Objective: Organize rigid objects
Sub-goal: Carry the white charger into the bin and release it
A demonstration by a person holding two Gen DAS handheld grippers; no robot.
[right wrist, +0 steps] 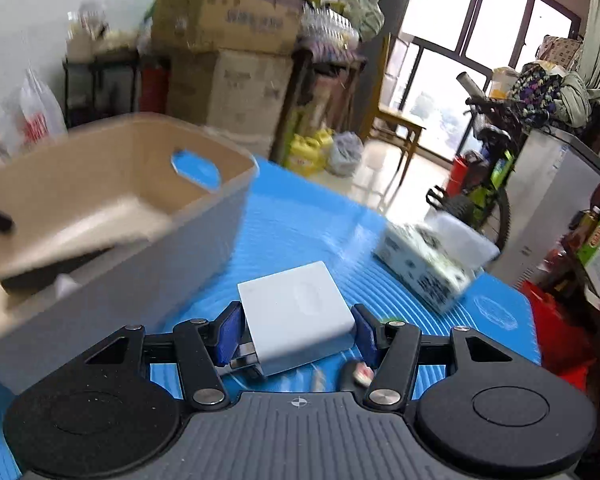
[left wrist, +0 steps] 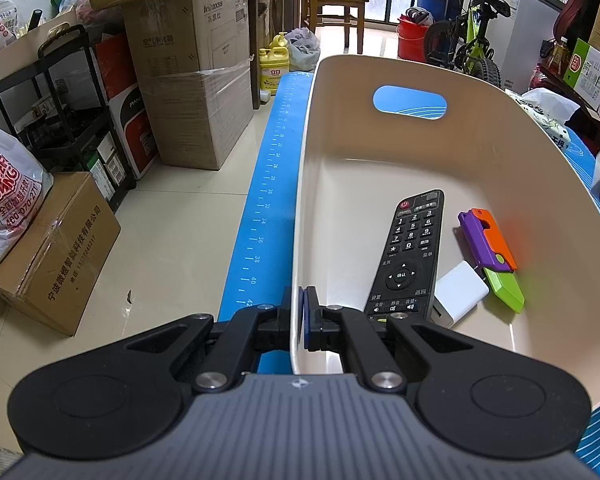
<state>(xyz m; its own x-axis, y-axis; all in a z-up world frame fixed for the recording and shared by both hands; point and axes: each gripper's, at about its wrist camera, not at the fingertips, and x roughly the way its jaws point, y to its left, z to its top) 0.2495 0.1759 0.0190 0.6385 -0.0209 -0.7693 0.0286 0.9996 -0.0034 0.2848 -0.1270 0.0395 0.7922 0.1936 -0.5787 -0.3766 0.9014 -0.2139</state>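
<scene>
White charger [right wrist: 300, 312] between right fingers [right wrist: 230, 334]; left fingers [left wrist: 312, 316] clamped on bin rim [left wrist: 298, 240].

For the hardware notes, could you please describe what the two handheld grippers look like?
The left gripper and right gripper match: black scissor-style linkage arms with silver pivot bolts, blue finger pads, round black discs either side, and a ribbed grey body bearing a small crosshair mark. No cables or sleeves show.

Daylight pours in from the windows [right wrist: 472, 52] at the upper right of the frame, blown out to white. The left wrist view is sharp and evenly lit. The right wrist view is smeared by motion blur, worst on the bin [right wrist: 112, 200] at left. Fisheye bending curves both frames' edges, and the corners are dark.
</scene>
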